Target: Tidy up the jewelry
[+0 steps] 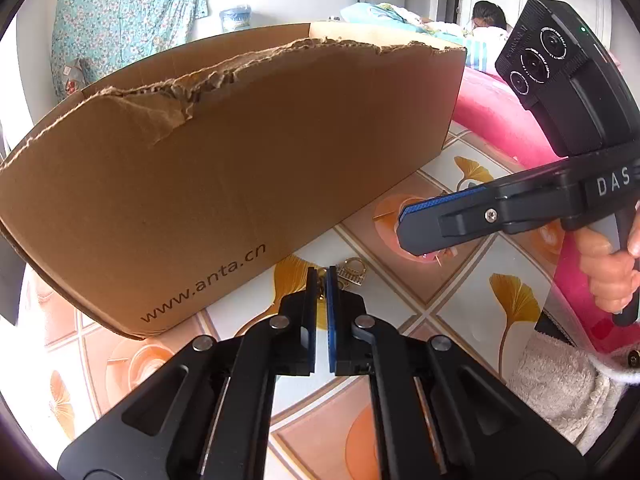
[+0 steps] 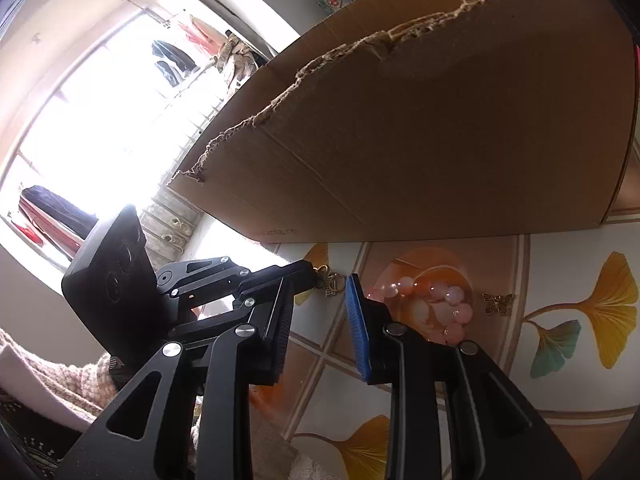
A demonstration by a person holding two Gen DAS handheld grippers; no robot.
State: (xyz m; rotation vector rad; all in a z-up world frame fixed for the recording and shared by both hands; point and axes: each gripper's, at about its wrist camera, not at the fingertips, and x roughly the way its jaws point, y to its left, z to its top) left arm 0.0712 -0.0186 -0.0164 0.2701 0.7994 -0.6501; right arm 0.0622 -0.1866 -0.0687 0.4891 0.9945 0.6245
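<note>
Covering the table (image 2: 568, 264), a ginkgo-leaf cloth under a torn cardboard box (image 1: 248, 152).

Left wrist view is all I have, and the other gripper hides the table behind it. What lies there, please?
Observer: A pink bead bracelet lies coiled on the table, just ahead of the right gripper.
Operator: Are its fingers open?
Observer: Yes, they are open with nothing between them. The bracelet lies beyond their tips.
Operator: Is any other jewelry near it?
Observer: A small butterfly charm lies flat on the table beside the bracelet, on the side away from the left gripper, not touching it.
</note>
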